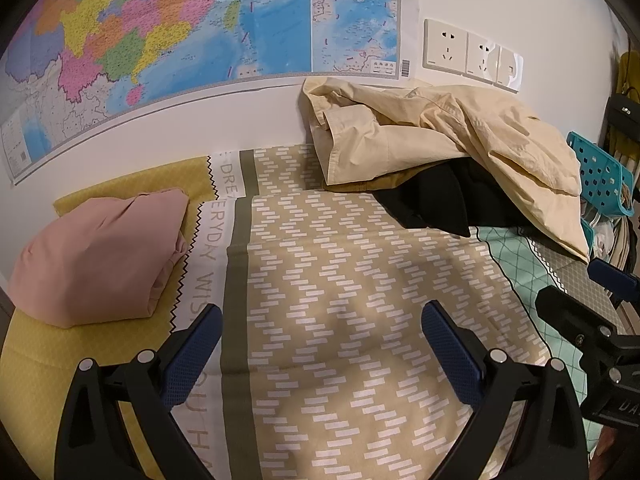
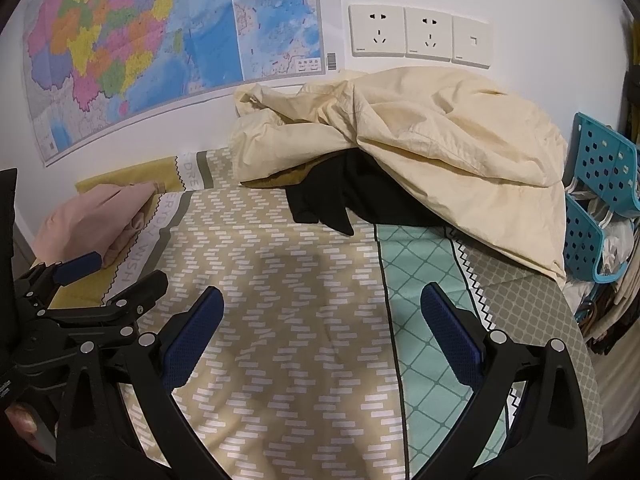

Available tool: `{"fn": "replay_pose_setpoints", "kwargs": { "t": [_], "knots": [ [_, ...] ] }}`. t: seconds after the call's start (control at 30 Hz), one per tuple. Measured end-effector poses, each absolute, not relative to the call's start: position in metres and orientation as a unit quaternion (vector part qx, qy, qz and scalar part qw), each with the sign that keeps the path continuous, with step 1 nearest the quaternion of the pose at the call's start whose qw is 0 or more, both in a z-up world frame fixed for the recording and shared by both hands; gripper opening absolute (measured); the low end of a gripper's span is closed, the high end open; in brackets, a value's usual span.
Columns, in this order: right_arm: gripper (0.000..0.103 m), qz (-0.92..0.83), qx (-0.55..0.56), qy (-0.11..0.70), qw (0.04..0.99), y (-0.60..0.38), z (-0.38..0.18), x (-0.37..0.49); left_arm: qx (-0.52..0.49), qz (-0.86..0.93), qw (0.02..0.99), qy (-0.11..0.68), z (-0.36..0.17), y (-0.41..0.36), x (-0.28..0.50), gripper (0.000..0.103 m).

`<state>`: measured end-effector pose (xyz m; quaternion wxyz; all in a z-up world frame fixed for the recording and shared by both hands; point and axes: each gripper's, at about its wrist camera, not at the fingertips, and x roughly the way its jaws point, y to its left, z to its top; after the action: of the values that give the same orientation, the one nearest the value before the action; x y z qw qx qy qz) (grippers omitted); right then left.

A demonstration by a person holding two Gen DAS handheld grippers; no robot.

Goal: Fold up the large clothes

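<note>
Two grippers I hold spread wide, empty — left gripper [image 1: 322,330], right gripper [image 2: 322,320] — well short of the cream garment [image 2: 420,136] heaped over black clothing [image 2: 340,196]; blue basket [image 2: 604,164] contents unclear.

Black garment [image 2: 332,196] mostly under cream jacket [image 2: 440,132]

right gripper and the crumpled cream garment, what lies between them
Only bare patterned bedsheet between the open right gripper and the crumpled cream garment, per the right wrist view.

Folded garment [image 1: 100,260] lies left, heaped clothes [image 1: 448,148] right, seemingly against wall [image 1: 260,120].
</note>
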<state>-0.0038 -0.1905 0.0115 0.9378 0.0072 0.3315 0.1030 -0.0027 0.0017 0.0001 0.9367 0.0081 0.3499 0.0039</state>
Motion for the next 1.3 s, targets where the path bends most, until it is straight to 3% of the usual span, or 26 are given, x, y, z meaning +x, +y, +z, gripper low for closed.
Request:
{"fn": "replay_pose_setpoints", "kwargs": {
  "t": [0.97,1.3],
  "knots": [
    [0.097,0.121,-0.037,0.308,0.943,-0.185,0.025,0.022,-0.01,-0.011,0.933,0.36,0.006,0.006,0.027,0.096],
    [0.097,0.114,-0.134,0.283,0.943,-0.167,0.05,0.116,-0.013,-0.002,0.926,0.378,0.001,0.017,0.068,0.096]
  ]
}}
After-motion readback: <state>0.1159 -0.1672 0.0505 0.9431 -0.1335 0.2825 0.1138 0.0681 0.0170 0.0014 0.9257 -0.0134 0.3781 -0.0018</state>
